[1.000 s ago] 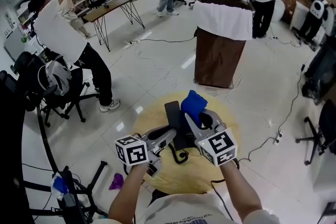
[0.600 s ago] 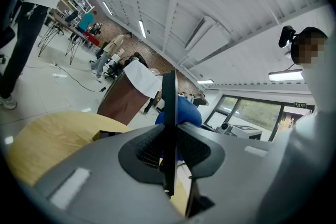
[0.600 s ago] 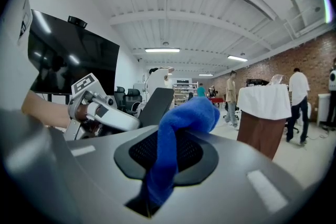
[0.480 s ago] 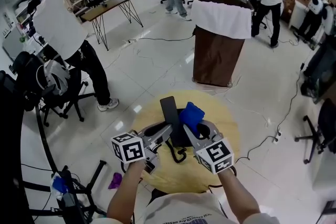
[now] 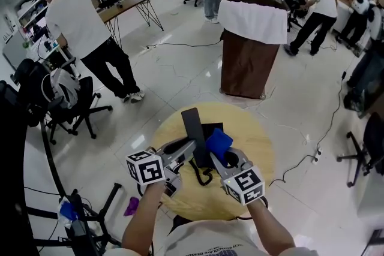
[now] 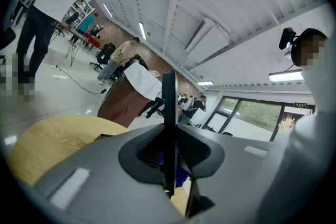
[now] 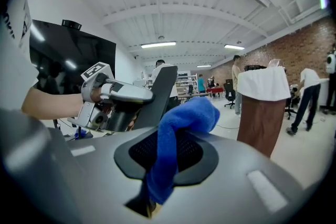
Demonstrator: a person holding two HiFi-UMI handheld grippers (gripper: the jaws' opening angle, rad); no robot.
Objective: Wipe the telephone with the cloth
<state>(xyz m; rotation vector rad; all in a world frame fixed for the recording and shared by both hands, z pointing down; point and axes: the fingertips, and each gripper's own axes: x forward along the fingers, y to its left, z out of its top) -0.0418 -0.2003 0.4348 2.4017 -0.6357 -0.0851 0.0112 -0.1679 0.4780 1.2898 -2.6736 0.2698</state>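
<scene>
In the head view the telephone base [image 5: 215, 128] shows only as a dark corner. The handset [image 5: 192, 124], the cloth [image 5: 218, 142], the left tool [image 5: 187, 150] and the right tool [image 5: 224, 154] cover the rest. The right tool's tips are buried under the cloth. The person's arms hide the near edge of the table [image 5: 255, 147]. In the left gripper view the handset stands edge-on, with its lower end lost between the closed jaws. The cloth is only a blue sliver behind it. In the right gripper view the cloth's lower end vanishes into the jaw gap.
</scene>
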